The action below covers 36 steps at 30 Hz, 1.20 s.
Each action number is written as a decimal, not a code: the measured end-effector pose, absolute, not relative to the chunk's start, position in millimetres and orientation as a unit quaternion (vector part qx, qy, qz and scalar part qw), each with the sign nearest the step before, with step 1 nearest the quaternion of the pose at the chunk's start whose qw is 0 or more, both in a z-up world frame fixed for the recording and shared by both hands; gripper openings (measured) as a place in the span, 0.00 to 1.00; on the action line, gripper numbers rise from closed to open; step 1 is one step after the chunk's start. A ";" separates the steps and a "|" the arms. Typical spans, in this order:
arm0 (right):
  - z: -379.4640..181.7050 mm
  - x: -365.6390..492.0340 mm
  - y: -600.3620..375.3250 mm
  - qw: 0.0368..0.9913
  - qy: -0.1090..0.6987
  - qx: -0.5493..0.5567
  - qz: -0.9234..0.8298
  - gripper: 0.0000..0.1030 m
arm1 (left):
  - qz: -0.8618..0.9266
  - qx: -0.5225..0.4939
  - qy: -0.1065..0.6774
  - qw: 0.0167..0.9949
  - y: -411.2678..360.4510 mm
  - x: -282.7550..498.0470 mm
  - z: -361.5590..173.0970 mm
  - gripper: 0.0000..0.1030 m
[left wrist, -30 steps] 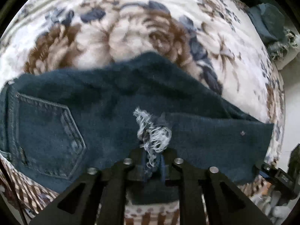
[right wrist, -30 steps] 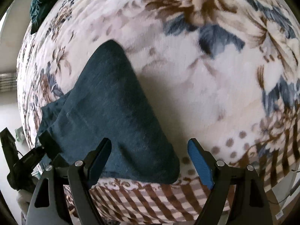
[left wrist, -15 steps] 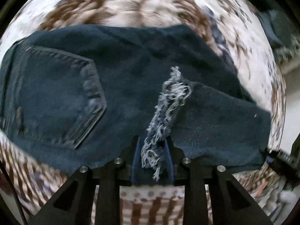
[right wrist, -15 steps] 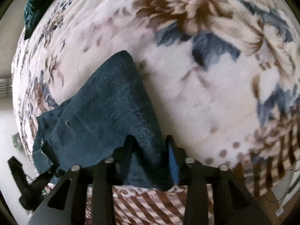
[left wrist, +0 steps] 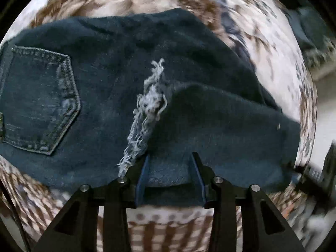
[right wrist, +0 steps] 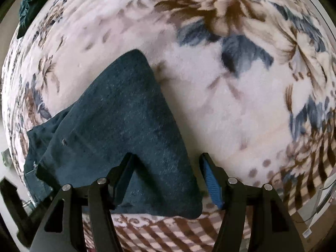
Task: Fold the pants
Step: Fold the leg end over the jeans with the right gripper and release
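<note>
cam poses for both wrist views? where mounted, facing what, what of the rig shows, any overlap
Left wrist: sits on the left gripper, looking steeply down along its fingers at the dark jeans, back pocket and frayed hem; jaws have just been opening, denim between them.
Right wrist: sits on the right gripper, looking steeply down at the jeans' folded end; jaws have just been opening, astride the fabric, blue pad clear of it.
Shared: the same jeans on the floral blanket. No hand or sleeve shows in either.
</note>
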State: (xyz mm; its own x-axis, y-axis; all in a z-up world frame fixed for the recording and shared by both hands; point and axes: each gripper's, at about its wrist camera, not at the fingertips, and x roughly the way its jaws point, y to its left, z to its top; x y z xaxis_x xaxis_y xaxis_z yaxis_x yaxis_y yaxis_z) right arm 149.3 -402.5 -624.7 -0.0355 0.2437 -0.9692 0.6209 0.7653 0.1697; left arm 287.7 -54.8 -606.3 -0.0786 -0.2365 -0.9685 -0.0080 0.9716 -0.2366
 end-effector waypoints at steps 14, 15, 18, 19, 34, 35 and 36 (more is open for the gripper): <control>-576.9 183.8 -352.7 0.644 0.718 0.227 -0.134 0.84 | -0.046 -0.204 0.656 0.725 31.3 283.4 -543.1 1.00; -571.2 187.3 -339.0 0.646 0.722 0.214 -0.126 0.84 | -0.030 -0.222 0.651 0.725 45.5 284.4 -541.6 1.00; -563.4 201.5 -294.2 0.650 0.727 0.200 -0.095 0.84 | 0.048 -0.308 0.623 0.717 97.4 272.1 -543.8 1.00; -564.9 205.1 -281.1 0.648 0.730 0.196 -0.087 0.84 | 0.067 -0.329 0.610 0.718 117.4 264.1 -541.5 1.00; -600.1 294.4 -132.7 0.638 0.755 0.151 -0.032 0.84 | 0.191 -0.487 0.507 0.685 248.9 268.5 -620.2 0.41; -599.0 296.5 -128.1 0.640 0.754 0.144 -0.030 0.84 | 0.186 -0.481 0.503 0.694 247.4 268.4 -615.0 0.36; -598.7 298.0 -123.2 0.641 0.755 0.139 -0.030 0.84 | 0.182 -0.466 0.501 0.707 244.0 268.8 -606.8 0.29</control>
State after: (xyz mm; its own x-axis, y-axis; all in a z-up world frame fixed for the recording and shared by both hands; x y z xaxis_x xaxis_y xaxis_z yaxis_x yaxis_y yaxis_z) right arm 298.0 -123.2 -598.7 -0.1409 0.1709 -0.9752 0.2481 0.9596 0.1323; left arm 268.8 244.0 -606.8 0.4330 -0.2097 -0.8767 -0.7232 0.4998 -0.4767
